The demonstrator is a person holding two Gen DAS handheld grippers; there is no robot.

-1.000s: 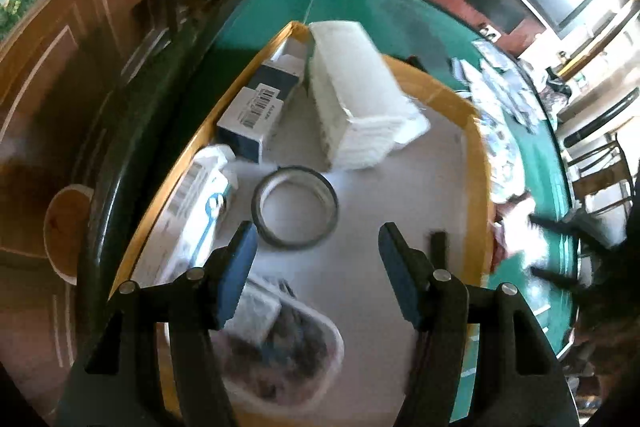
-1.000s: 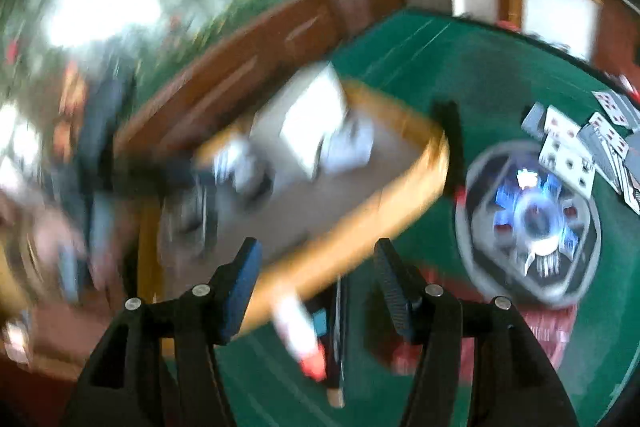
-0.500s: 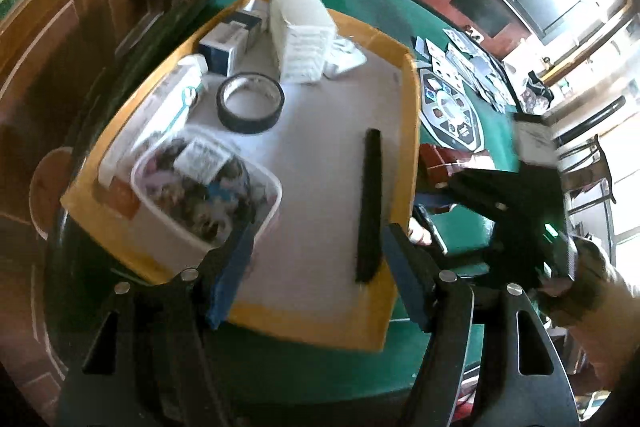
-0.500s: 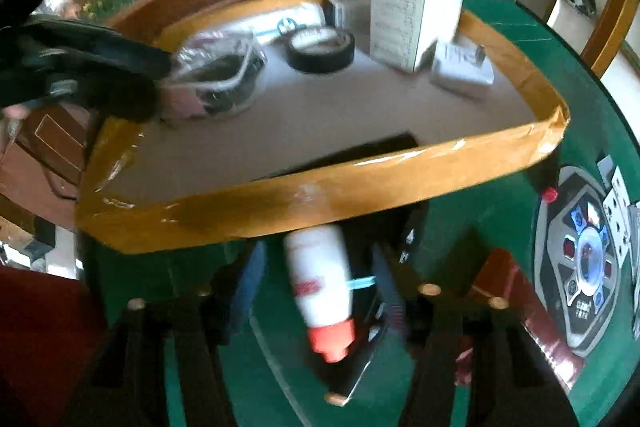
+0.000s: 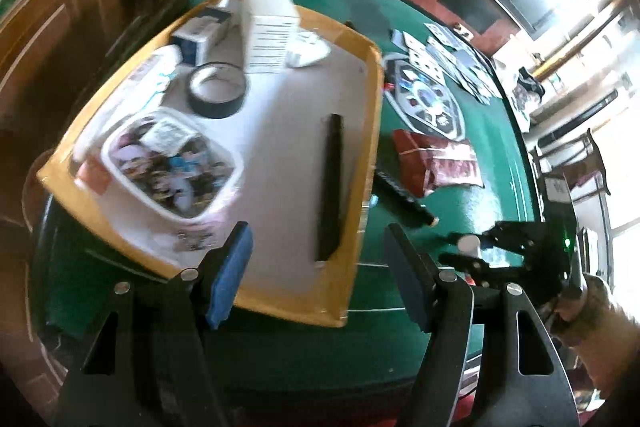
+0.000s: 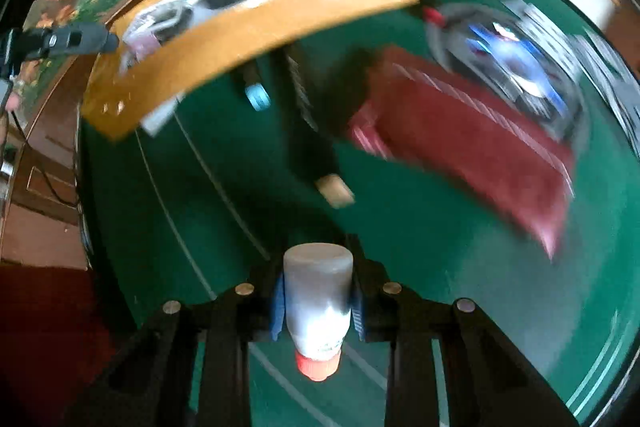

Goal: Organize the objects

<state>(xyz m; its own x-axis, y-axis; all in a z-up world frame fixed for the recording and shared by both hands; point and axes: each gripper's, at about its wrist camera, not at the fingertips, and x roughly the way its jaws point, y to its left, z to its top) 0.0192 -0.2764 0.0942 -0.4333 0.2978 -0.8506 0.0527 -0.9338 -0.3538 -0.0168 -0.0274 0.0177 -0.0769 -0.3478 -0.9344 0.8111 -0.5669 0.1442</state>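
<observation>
My right gripper (image 6: pixel 318 301) is shut on a small white bottle (image 6: pixel 318 303) with a red cap (image 6: pixel 318 367), held above the green felt. It also shows in the left wrist view (image 5: pixel 468 247), right of the tray. My left gripper (image 5: pixel 320 267) is open and empty, above the near edge of the yellow-rimmed tray (image 5: pixel 362 195). The tray holds a black bar (image 5: pixel 330 183), a tape roll (image 5: pixel 216 89), a white box (image 5: pixel 270 31) and a clear tub of small items (image 5: pixel 172 163).
On the green table (image 5: pixel 460 211) right of the tray lie a black brush (image 5: pixel 404 201), a red packet (image 5: pixel 436 163), an octagonal game board (image 5: pixel 424 99) and playing cards (image 5: pixel 456 55). In the right wrist view a blue-capped item (image 6: pixel 256 95) lies by the tray.
My right gripper has closed on the white bottle and lifted it off the felt. My left gripper has pulled back from the tray toward its near edge.
</observation>
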